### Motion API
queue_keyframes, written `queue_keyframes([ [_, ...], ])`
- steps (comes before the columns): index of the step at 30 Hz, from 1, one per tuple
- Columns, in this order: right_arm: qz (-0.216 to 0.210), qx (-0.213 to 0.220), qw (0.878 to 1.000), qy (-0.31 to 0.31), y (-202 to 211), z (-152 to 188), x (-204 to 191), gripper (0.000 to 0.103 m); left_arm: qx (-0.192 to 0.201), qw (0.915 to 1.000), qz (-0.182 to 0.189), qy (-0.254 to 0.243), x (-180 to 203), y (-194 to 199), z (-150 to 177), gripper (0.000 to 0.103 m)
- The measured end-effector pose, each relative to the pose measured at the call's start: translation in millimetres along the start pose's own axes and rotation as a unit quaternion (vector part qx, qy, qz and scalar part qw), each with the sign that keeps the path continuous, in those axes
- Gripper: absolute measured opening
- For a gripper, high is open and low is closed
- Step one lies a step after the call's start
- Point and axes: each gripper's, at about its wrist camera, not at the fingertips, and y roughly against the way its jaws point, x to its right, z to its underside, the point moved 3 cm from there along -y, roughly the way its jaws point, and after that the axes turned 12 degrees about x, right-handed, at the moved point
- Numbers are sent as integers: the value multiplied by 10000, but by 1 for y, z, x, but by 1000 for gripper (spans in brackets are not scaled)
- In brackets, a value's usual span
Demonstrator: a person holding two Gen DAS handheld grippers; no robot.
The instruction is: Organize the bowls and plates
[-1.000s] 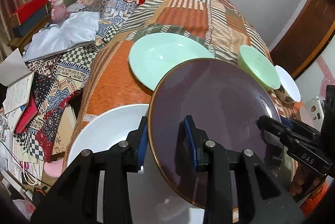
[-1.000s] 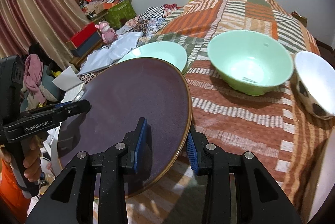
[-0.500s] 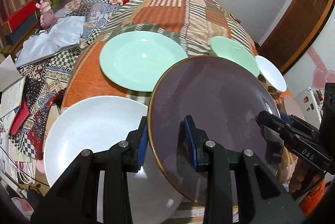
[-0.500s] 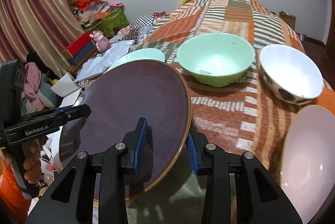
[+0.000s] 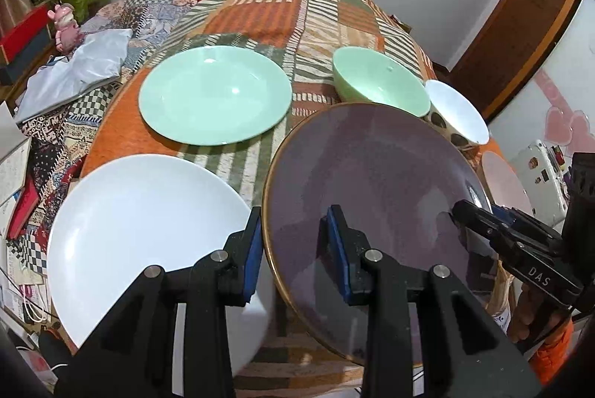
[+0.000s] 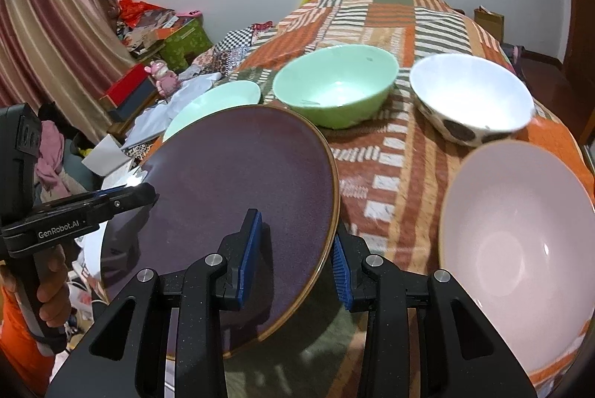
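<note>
Patchwork bedspread (image 5: 319, 7) carries a white plate (image 5: 141, 230), green plate (image 5: 214, 95), green bowl (image 6: 334, 82), spotted bowl (image 6: 470, 97) and pink bowl (image 6: 520, 242); above, left gripper (image 5: 293, 249) and right gripper (image 6: 293, 249) each pinch the purple plate's (image 5: 375, 182) rim.

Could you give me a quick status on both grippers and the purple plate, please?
Left gripper and right gripper both clamped on purple plate, opposite rims. Plate airborne, tilted. White plate directly left; nothing blocking.
</note>
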Motion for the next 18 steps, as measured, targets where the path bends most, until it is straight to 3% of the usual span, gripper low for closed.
queue_keyframes([
  [18,356,-239,9984,-360,-1,26,15,32,-335,9994,39,-120,9,-24,24,33],
])
